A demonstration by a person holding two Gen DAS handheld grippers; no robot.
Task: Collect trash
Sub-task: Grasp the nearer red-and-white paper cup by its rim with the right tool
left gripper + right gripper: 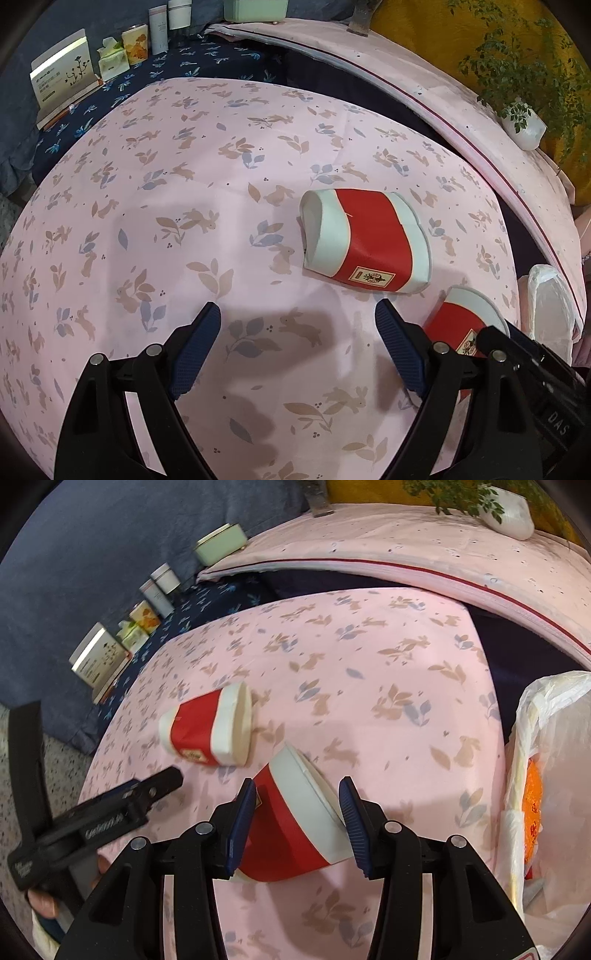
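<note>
Two red-and-white paper cups lie on the pink rabbit-print cloth [184, 184]. One cup [365, 240] lies on its side ahead and right of my left gripper [297, 319], which is open and empty; this cup also shows in the right wrist view [208, 729]. The second cup [295, 823] sits between the blue pads of my right gripper [297, 794], which is shut on it; it also shows in the left wrist view [461, 325]. A white plastic trash bag [550, 775] with orange contents stands open at the right.
Boxes and tins [110, 59] line the dark blue cloth at the back left. A pink padded ledge [443, 103] runs behind, with a potted plant [524, 125] on it. The left gripper [110, 805] shows in the right wrist view.
</note>
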